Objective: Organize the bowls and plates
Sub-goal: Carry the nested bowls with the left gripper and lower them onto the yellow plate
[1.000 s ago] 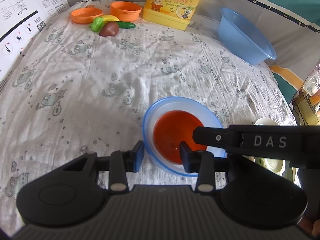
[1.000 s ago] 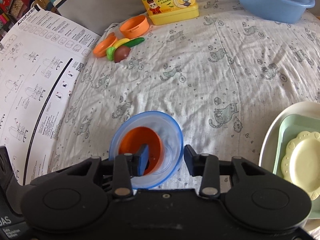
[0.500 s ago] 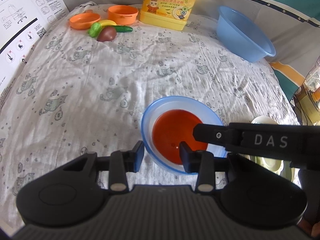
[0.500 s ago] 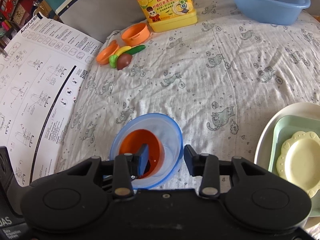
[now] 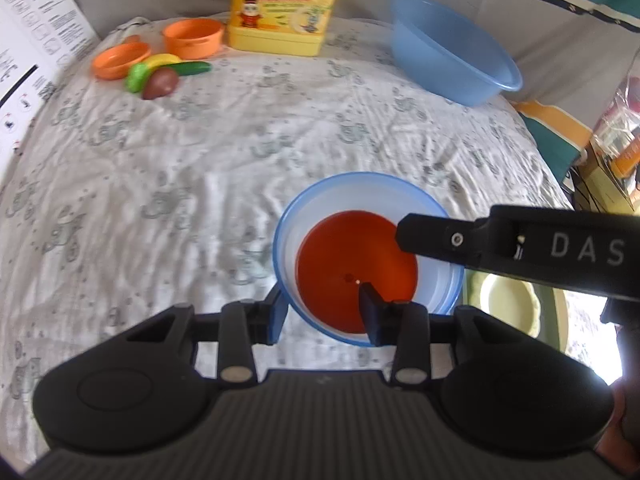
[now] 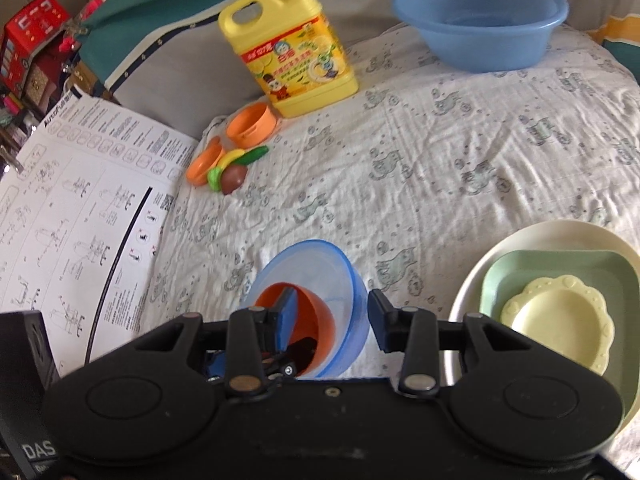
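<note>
A blue-rimmed bowl (image 5: 310,220) with an orange bowl (image 5: 344,256) nested inside hangs just over the cat-print cloth. My left gripper (image 5: 322,314) is shut on the near wall of the pair, one finger outside and one inside. My right gripper (image 6: 332,322) is shut on the opposite wall of the blue bowl (image 6: 320,264), with its left finger inside the orange bowl (image 6: 316,312). In the left wrist view the right gripper's fingers (image 5: 440,236) reach in from the right. To the right lies a cream plate (image 6: 560,236) bearing a green square dish (image 6: 560,268) and a yellow scalloped dish (image 6: 560,316).
At the back stand a blue basin (image 6: 480,20) and a yellow detergent jug (image 6: 296,56). Orange toy pots (image 6: 252,124) and toy vegetables (image 6: 232,168) lie back left. A printed instruction sheet (image 6: 80,200) covers the left side. Boxes and clutter crowd the bed's edges.
Both grippers have risen and moved right with the nested bowls held between them. The plate stack now sits closer, and more of the back of the bed shows.
</note>
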A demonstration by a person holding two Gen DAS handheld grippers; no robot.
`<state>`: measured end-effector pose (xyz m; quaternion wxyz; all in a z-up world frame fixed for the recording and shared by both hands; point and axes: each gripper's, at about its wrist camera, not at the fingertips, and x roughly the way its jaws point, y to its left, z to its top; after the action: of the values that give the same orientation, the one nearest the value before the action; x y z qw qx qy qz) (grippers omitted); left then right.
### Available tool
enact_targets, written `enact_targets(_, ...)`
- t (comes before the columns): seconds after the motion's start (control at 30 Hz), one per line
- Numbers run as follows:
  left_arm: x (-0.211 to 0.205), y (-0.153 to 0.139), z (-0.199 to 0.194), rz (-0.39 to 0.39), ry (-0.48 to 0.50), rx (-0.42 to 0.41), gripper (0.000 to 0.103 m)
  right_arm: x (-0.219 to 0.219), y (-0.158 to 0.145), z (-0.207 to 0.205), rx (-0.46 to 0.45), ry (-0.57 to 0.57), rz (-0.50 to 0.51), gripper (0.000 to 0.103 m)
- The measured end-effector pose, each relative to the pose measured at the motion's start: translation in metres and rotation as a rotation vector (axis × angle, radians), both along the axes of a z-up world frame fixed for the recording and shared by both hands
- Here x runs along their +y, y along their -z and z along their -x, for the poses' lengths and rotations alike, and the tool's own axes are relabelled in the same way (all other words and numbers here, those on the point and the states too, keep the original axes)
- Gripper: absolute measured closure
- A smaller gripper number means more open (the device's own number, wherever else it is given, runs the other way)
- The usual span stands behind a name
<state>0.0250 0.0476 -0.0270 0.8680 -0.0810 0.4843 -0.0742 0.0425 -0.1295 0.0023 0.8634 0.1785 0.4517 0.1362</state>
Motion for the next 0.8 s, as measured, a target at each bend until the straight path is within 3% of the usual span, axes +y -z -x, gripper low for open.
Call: enact_targets(0.8, -0.124, -0.013, -0.006, -0.07, 0.215, -0.013, 0.066, -0.132, 0.008, 0.036, -0.027, 0.232, -0.092, 0.064)
